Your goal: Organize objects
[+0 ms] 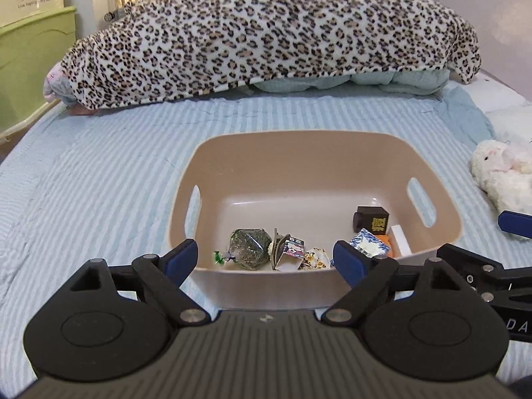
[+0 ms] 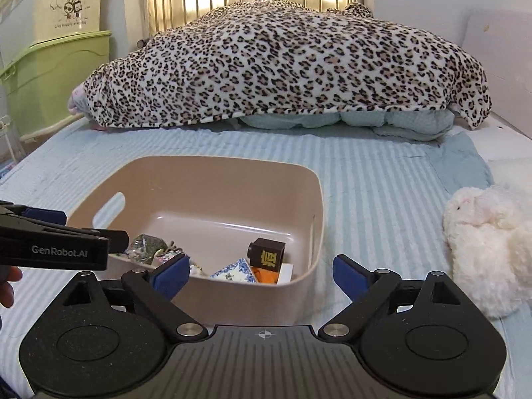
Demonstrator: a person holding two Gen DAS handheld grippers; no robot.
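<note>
A beige plastic bin (image 1: 309, 163) with side handle slots sits on the striped blue bedspread; it also shows in the right wrist view (image 2: 232, 179). Inside lie a green speckled packet (image 1: 249, 244), small printed packets (image 1: 294, 247), a blue-and-white packet (image 1: 369, 244), a dark brown box (image 1: 372, 220) and an orange item (image 1: 387, 244). My left gripper (image 1: 266, 259) is open and empty just before the bin's near wall. My right gripper (image 2: 261, 274) is open and empty at the bin's near right corner. A white plush toy (image 2: 488, 242) lies on the bed right of the bin.
A leopard-print blanket (image 1: 266, 33) over pale green bedding (image 1: 365, 79) fills the far half of the bed. Green and cream storage boxes (image 2: 53, 60) stand at the left beside the bed. A white wall panel (image 2: 498, 76) borders the right side.
</note>
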